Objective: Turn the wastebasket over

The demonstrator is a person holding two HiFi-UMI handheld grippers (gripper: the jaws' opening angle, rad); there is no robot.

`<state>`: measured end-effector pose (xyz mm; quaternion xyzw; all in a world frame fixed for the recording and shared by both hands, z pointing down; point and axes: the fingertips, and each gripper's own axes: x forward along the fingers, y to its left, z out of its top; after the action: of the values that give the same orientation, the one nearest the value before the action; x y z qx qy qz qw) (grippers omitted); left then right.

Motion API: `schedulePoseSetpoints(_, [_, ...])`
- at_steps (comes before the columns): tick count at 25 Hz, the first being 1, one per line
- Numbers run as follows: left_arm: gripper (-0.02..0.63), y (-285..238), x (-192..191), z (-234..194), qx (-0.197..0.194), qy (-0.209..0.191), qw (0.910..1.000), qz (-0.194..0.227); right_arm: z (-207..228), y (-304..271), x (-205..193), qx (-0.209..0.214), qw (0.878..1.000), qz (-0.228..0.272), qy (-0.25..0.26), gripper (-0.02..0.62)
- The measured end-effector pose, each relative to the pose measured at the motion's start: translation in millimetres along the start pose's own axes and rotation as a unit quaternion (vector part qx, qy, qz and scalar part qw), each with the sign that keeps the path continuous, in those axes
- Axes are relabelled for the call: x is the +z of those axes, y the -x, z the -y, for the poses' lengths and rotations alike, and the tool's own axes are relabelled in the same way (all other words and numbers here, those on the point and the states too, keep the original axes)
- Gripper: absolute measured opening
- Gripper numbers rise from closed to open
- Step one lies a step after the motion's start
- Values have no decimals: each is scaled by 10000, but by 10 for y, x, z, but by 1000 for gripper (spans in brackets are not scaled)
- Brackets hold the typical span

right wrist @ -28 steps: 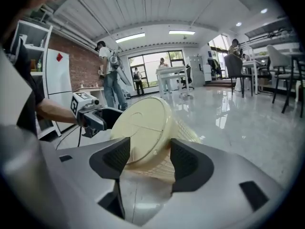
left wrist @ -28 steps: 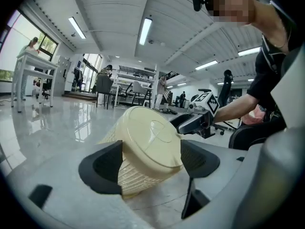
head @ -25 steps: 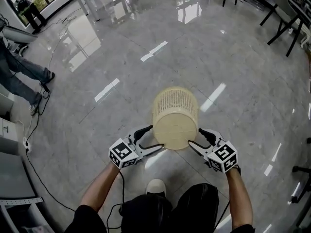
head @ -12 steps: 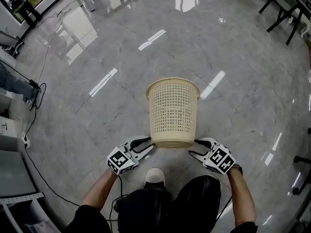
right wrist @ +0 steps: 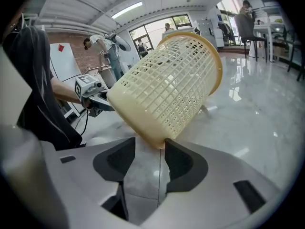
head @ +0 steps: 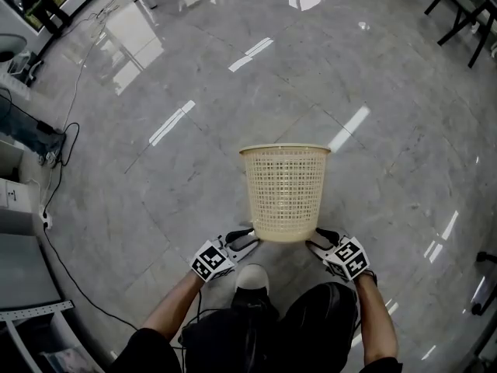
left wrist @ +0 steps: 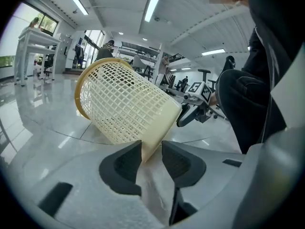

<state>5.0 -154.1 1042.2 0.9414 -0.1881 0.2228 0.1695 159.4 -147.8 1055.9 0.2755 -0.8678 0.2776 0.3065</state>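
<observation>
The cream lattice wastebasket point(head: 285, 193) hangs tilted just above the shiny floor, its rim up and away from me and its base towards my legs. My left gripper point(head: 247, 238) has just closed and is shut on the left edge of the base point(left wrist: 151, 149). My right gripper point(head: 318, 238) has been closing. The right edge of the base sits between its jaws point(right wrist: 150, 147) against one pad, with a gap to the other. Each gripper view shows the basket point(left wrist: 124, 104) point(right wrist: 171, 85) slanting up from the jaws.
My white shoe point(head: 250, 278) is right below the basket's base. A black cable point(head: 70, 282) runs over the grey floor at the left, beside a white cabinet point(head: 15, 208). Dark table legs point(head: 458, 14) stand at the far right.
The basket swung from base-towards-me to more upright, rim up. Both grippers sank and drew in towards my legs, and their jaws narrowed round the base edge.
</observation>
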Motion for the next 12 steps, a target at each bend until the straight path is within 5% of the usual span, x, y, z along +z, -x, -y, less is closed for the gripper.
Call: schedulePoseSetpoints(12, [132,185,44,-143,182,403,9987,262,108,152,-50,-143,9999,81,-38,201])
